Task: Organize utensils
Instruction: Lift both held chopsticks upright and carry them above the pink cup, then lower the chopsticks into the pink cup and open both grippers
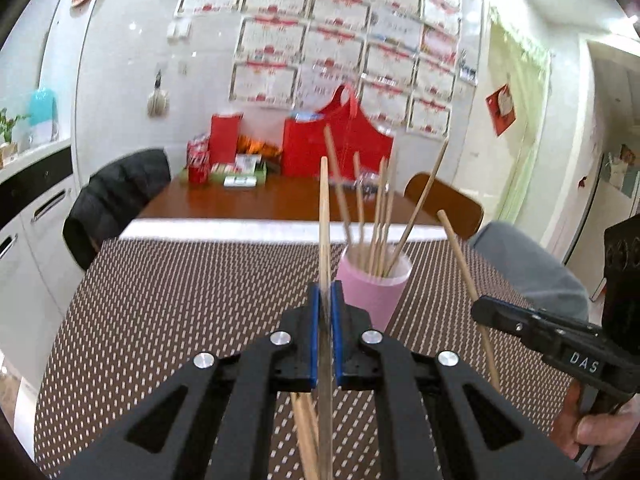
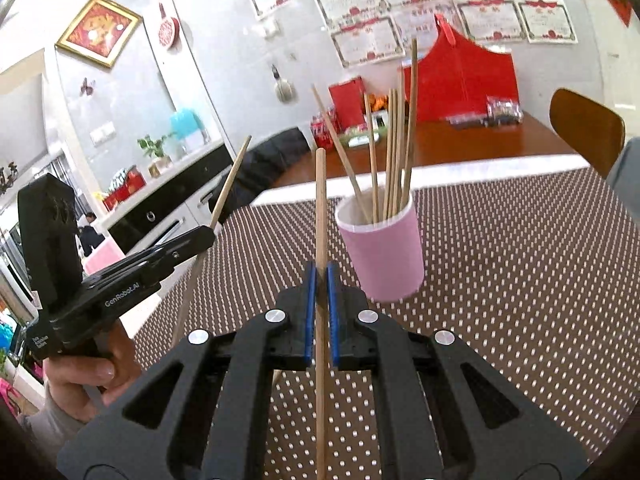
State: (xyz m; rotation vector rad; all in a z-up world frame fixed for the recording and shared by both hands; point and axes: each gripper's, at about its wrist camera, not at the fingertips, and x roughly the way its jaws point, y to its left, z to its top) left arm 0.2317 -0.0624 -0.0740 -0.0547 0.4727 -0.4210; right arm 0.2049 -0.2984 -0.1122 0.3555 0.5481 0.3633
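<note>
In the left wrist view, the left tool (image 1: 328,304) is clamped on a wooden chopstick (image 1: 325,216) that rises from between its blue pads up the centre of the frame. Just beyond and right of the pads stands a pink cup (image 1: 374,292) holding a loose bundle of chopsticks (image 1: 380,216), on the dotted brown mat (image 1: 180,300) that covers the worktop. At the right edge, the right tool (image 1: 480,309) grips a second chopstick (image 1: 464,264), tilted left; "DAS" is readable on its side.

In the right wrist view, the right tool (image 2: 321,280) pinches its chopstick (image 2: 320,208), which stands upright in mid-frame, with the pink cup (image 2: 382,256) just to the right. At left, the left tool (image 2: 210,234) holds its chopstick (image 2: 232,180), and its body reads "GenRobot.AI".
</note>
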